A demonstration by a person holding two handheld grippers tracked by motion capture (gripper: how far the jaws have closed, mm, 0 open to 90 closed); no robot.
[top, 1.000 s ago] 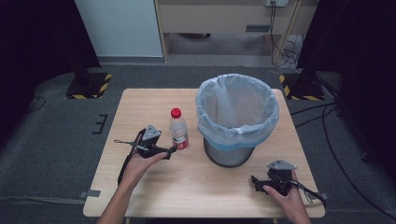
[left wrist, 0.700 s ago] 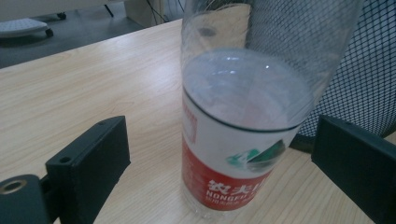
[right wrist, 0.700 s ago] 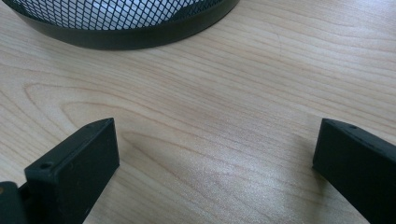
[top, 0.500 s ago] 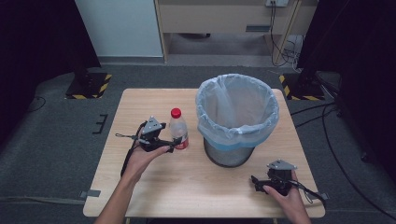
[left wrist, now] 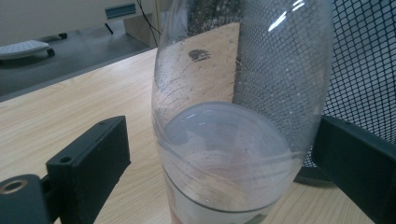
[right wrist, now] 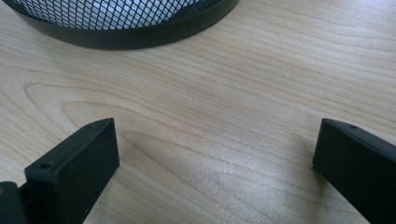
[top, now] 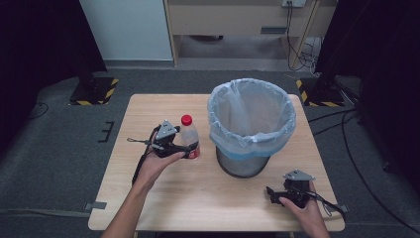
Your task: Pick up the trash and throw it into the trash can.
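A clear plastic bottle [top: 188, 135] with a red cap and red label stands upright on the wooden table [top: 198, 198], just left of the bin. My left gripper [top: 188, 149] is open around its lower part. In the left gripper view the bottle [left wrist: 233, 140] sits between the two black jaws of the left gripper [left wrist: 219, 126]; the left jaw stands clear of it and the right jaw is close against its side. My right gripper [top: 271, 193] rests open near the table's front right, with bare wood between the jaws of the right gripper [right wrist: 217, 123].
A black mesh waste bin [top: 242, 166] lined with a pale plastic bag stands right of the table's centre. Its mesh wall [left wrist: 364, 70] is just beyond the bottle, and its base ring [right wrist: 126, 37] lies ahead of the right gripper. Cables trail from both grippers.
My left gripper has moved right and a little up, closing in around the bottle. The bottle and the right gripper have stayed put.
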